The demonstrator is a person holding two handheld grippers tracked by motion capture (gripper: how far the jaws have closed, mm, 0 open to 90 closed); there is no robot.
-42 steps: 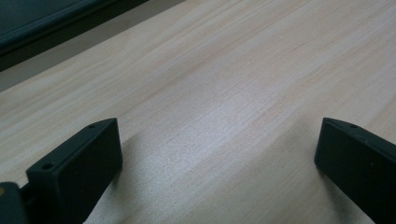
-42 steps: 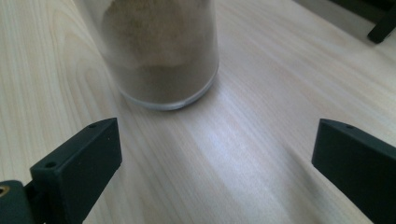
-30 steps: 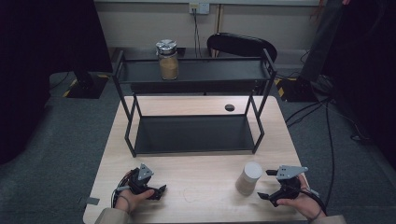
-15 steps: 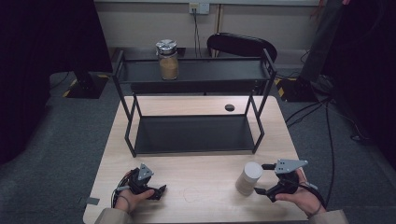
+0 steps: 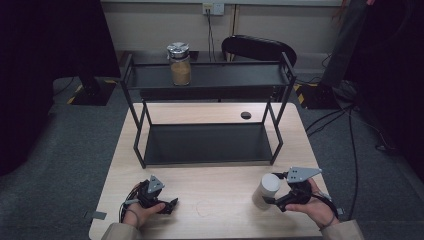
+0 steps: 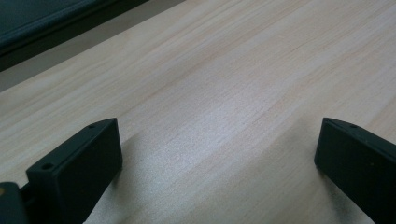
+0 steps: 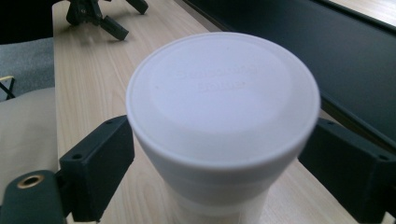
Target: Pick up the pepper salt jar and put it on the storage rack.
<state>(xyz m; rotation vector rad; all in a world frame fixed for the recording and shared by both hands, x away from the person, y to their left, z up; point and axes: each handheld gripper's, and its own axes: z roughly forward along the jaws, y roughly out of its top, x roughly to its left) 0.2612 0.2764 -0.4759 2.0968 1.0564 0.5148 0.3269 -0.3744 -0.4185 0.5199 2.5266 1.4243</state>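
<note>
- Near the front right corner of the table point(image 5: 210, 107), upright on the wood: white container point(image 5: 266, 191), capped by a flat white lid point(image 7: 223, 105) with faint raised lettering too blurred to read; well apart from the rack.
- Around it, right gripper point(image 5: 272, 201), jaws spread to either side of the container just under the lid's rim; whether the pads touch the wall, cannot tell; looks like a grasp being set, not yet clamped; low hold under the rim probably chosen so the lid's lip stops any slip on a lift.
- Behind that gripper, right hand point(image 5: 310, 205) wrapped round the handle, grey three-cornered plate on top, cable trailing off toward the table's edge.
- At the front left, left gripper point(image 5: 170, 205) resting low on the bare wood, jaws wide apart with nothing between them; seemingly parked out of the way while the other side works.
- Further back, black two-shelf rack point(image 5: 207, 77) across the table's middle; lower shelf bare, a likely spot for the container; on the upper shelf, left of centre, glass jar point(image 5: 179, 64) with a metal lid and tan contents.
- Beside the rack's right leg, small dark round spot point(image 5: 245, 115) on the pale wood grain.
- Beyond the table: grey carpet, black chair point(image 5: 257, 47) against the wall, wall socket, loose cables on the floor at right; dim, dark edges.
</note>
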